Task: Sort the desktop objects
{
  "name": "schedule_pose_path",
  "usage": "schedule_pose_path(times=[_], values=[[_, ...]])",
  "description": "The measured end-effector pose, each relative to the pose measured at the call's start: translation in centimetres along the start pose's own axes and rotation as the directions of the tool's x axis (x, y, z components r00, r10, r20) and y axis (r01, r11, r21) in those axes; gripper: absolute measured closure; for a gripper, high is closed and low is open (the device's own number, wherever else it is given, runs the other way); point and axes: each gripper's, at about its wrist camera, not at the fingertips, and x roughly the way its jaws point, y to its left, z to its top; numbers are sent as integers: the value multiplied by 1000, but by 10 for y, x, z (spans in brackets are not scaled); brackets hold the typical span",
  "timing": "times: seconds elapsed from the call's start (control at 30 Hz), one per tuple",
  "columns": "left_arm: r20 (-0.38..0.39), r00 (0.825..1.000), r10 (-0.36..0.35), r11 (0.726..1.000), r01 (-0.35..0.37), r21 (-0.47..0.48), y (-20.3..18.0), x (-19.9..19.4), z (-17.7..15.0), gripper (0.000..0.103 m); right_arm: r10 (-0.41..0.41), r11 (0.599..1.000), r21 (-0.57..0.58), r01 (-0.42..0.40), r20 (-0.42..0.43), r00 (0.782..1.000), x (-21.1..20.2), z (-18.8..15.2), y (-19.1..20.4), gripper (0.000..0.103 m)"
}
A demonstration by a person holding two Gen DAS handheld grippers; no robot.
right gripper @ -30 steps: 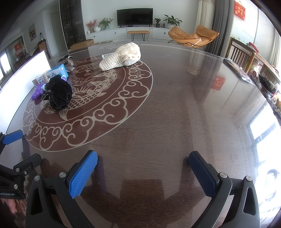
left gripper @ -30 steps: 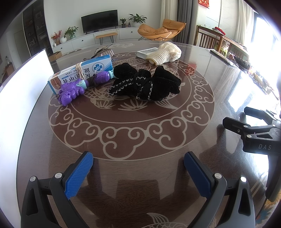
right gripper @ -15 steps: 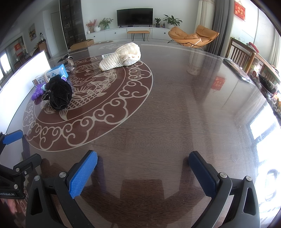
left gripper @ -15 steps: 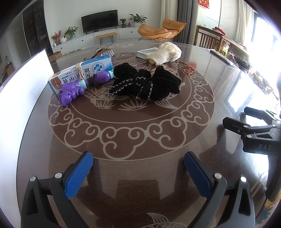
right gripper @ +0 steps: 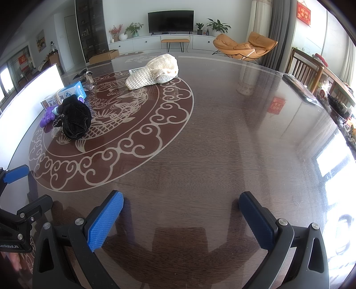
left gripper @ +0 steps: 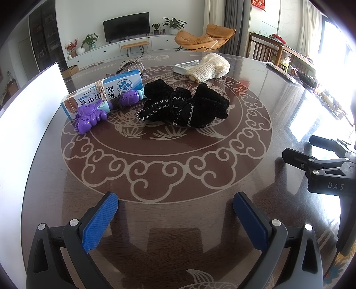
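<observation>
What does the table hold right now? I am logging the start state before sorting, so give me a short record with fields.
surface: round dark table with a cloud-pattern ring
black item: black knitted bundle, near the middle of the ring
purple item: purple plastic toy, in front of the box
box: blue and white box, rubber-banded
cream item: cream knitted pouch, far side, against a white packet
left gripper: open, empty
right gripper: open, empty

Wall-mounted television [right gripper: 170,21], orange lounge chair [right gripper: 247,47], potted plants [right gripper: 133,28] on white cabinet [right gripper: 142,43], wooden chair [left gripper: 264,49]
</observation>
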Motion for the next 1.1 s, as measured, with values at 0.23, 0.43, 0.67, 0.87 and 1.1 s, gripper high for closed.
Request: schedule_pose_path(times=[0.23,0.43,0.67,0.87,1.1], values=[[0,1000,0,1000,0,0,0,0,0,0,0,1000,0,0,0,1000,0,0,0,0],[0,1000,0,1000,0,0,0,0,0,0,0,1000,0,0,0,1000,0,0,0,0],[0,1000,0,1000,0,0,0,0,0,0,0,1000,0,0,0,1000,0,0,0,0],[0,1000,-1,1000,1,1,0,0,0,0,0,1000,0,0,0,1000,0,0,0,0],[-1,1000,-16,1000,16,11,2,-3,-3,0,0,1000,0,0,0,1000,0,0,0,0]])
